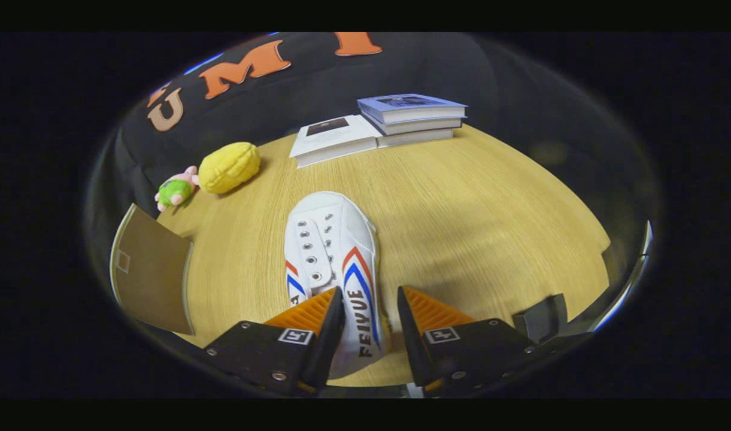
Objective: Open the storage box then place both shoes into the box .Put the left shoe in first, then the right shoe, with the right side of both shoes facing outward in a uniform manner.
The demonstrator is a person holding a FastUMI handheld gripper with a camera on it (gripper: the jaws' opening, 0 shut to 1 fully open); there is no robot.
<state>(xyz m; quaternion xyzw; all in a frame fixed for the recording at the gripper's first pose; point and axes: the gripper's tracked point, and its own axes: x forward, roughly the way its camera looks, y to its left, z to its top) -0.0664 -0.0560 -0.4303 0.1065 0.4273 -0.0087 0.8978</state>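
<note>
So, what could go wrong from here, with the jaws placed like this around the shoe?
1. The gripper is open and only one finger touches the white shoe's side wall; the other stands clear over the table. Closing now may pinch just the wall near the heel, so the toe could droop or slip out.
2. The brown panel lies close beside the shoe; a swinging toe might knock it.
</note>
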